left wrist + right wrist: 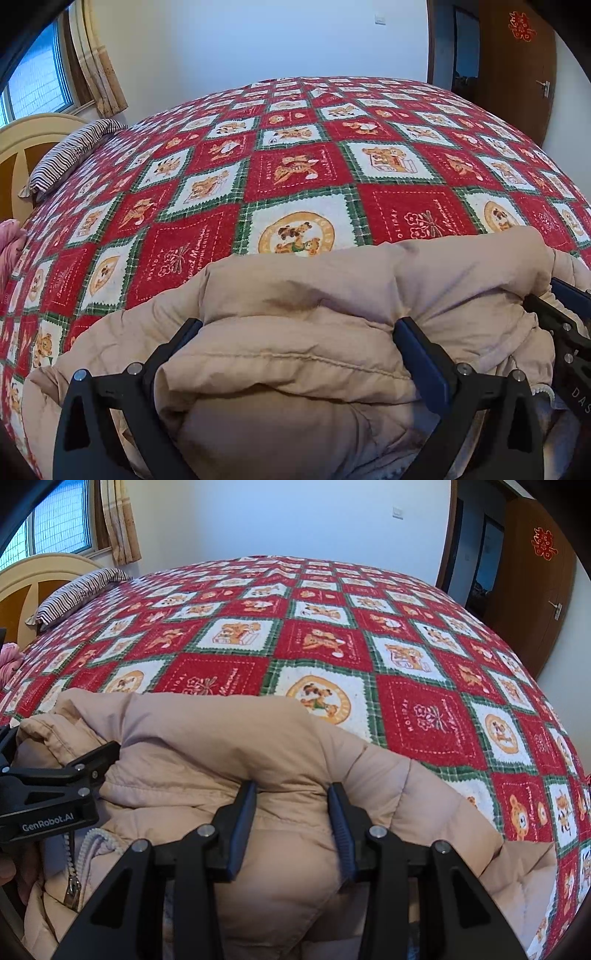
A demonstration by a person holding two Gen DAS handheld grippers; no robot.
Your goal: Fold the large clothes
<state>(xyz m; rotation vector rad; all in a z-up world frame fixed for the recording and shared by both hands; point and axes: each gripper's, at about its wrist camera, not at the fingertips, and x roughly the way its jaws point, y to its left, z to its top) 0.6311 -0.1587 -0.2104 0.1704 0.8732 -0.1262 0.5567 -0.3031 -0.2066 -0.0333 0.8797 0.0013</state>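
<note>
A beige padded jacket lies bunched at the near edge of the bed; it also shows in the right wrist view, with its zipper at lower left. My left gripper has its jaws wide apart around a thick fold of the jacket, which bulges between the fingers. My right gripper is partly closed and squeezes a puffy fold between its fingers. Each gripper shows at the edge of the other's view, the right one on the right and the left one on the left.
The bed is covered by a red, white and green teddy-bear quilt. A striped pillow and a cream headboard are at far left. Pink cloth lies at the left edge. A brown door stands at right.
</note>
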